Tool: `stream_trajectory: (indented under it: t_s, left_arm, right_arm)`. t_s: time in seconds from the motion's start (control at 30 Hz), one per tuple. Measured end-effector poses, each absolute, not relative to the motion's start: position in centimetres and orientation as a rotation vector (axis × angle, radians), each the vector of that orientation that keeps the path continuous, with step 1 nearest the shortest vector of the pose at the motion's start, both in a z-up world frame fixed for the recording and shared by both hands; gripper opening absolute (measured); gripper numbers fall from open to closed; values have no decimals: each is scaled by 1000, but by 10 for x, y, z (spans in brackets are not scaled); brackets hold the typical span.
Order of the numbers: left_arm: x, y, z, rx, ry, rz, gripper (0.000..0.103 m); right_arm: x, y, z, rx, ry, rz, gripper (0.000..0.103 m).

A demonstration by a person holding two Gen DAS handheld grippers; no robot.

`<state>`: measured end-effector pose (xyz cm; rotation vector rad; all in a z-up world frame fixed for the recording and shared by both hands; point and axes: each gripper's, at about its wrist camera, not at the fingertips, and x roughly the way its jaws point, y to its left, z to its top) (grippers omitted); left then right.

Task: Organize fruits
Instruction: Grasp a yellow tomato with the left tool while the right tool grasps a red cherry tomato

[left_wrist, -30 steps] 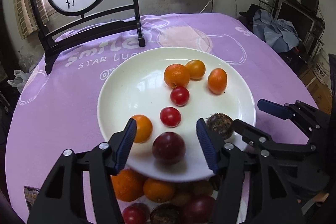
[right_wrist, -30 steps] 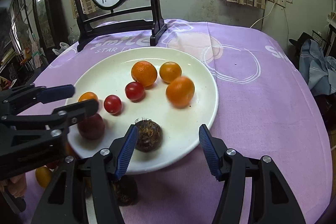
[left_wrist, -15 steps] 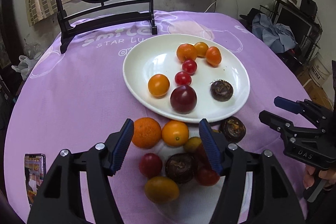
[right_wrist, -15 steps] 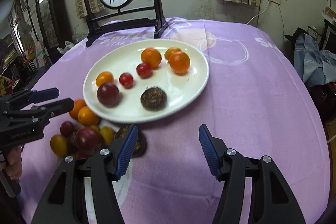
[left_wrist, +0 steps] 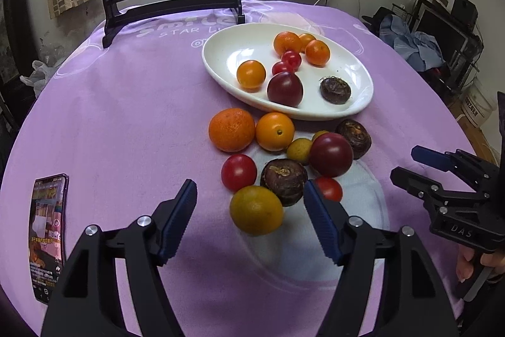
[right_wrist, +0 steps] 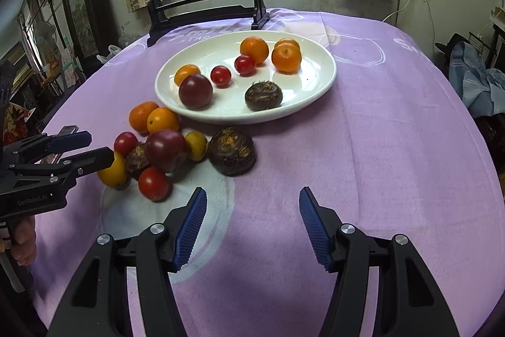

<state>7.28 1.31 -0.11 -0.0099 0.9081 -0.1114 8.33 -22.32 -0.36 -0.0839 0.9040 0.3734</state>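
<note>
Over the loose fruit pile on the desk, my left hand-held gripper (left_wrist: 249,213) is opening, empty, lining up on the yellow-orange citrus (left_wrist: 256,210) to carry next to the plate (left_wrist: 221,65); my right hand-held gripper (right_wrist: 252,220) waits half open, empty.

Both tools pointed steeply downward, side by side. The left tool (left_wrist: 249,220) was opening its jaws, nothing between them; the right tool (right_wrist: 252,223) stood parted and empty.

a purple-clothed table (left_wrist: 126,103) carries a white plate (left_wrist: 227,52), loose fruits (left_wrist: 232,129), a phone (left_wrist: 47,229) and a screen stand (left_wrist: 170,5).
</note>
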Motion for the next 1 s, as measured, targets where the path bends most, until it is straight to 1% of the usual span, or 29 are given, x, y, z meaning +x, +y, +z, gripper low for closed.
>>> stream_trajectory:
  t_s: [0.37, 0.4, 0.43, 0.47, 0.53, 1.0]
  left_arm:
    - [78, 7, -30, 1, 985, -151, 70]
    - [80, 7, -33, 2, 993, -151, 68]
    - [81, 6, -35, 1, 1001, -154, 57]
    - [82, 5, -37, 7, 1005, -153, 49]
    - [81, 3, -35, 23, 991, -155, 41]
    - [75, 15, -28, -18, 946, -184, 40]
  right_arm:
    - [66, -207, -4, -109, 905, 405, 62]
    - [65, -205, -4, -117, 904, 411, 62]
    - [63, -203, -4, -124, 904, 417, 62]
    - [62, -201, -4, -129, 905, 422, 62]
    - [62, -198, -5, -136, 910, 430, 62]
    - [70, -148, -18, -227, 958, 503, 62]
